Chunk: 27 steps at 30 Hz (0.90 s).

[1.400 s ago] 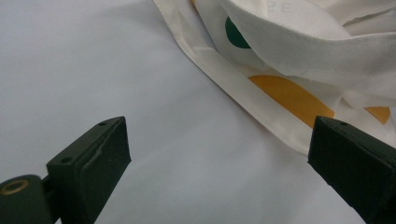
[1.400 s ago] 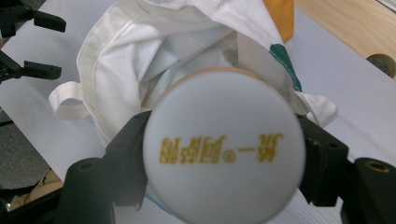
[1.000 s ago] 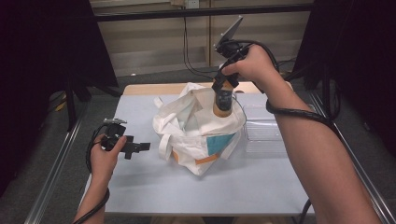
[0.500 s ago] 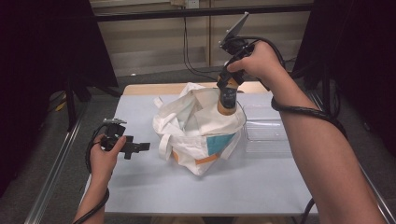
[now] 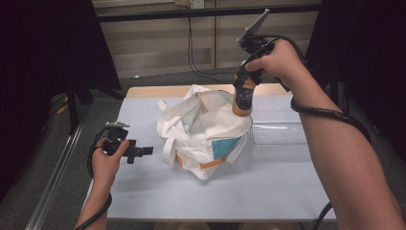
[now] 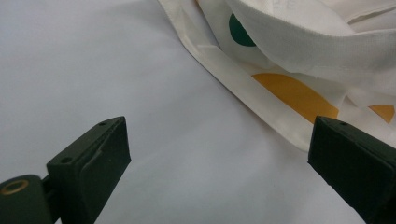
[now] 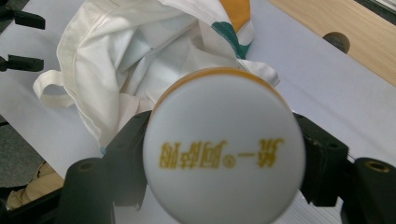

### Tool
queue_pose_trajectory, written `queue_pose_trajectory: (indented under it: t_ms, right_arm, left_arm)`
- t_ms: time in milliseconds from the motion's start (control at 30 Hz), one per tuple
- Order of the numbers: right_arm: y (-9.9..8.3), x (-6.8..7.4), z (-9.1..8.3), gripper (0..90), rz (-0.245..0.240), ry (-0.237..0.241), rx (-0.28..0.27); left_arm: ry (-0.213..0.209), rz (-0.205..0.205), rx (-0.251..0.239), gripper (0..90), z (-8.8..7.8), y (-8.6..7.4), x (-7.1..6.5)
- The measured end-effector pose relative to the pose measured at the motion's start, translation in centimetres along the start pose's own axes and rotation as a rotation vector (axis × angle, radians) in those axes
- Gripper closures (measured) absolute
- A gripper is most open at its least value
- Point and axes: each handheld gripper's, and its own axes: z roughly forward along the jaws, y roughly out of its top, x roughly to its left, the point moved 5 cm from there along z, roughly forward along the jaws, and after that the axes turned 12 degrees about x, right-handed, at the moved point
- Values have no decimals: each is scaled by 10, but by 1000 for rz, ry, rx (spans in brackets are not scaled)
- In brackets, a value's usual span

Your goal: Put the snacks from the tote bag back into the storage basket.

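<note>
The right gripper [image 5: 242, 98] is holding a bottle [image 5: 242, 101] with an orange label and white cap [image 7: 223, 148] above the far right rim of the tote bag [image 5: 203, 132]. Its fingers [image 7: 122, 156] are clamped on the bottle's sides just under the cap, so the bottle is hanging upright, base down, over the bag's open mouth. That pose probably suits a straight vertical pass through the opening without snagging cloth.

The left gripper [image 5: 139, 151] is resting low on the counter [image 5: 143, 191] just beside the bag's left side, fingers [image 6: 91, 158] apart with nothing between them. In the left gripper view it is pointing at the bag's strap [image 6: 243, 88], likely parked there ready to steady or spread the fabric.

The bag is slumping in the middle of the counter with its mouth gaping upward, which is leaving room for the bottle. A clear tray [image 5: 280, 136] is sitting just beside the bag on the right, a likely spot for goods.
</note>
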Motion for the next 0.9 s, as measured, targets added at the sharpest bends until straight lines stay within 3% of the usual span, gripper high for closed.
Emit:
queue_pose_trajectory:
  t_ms: [900]
  right_arm:
    - [-33,-32,4,303,43,-32,16]
  left_arm:
    - [4,1,8,53,0,-1,1]
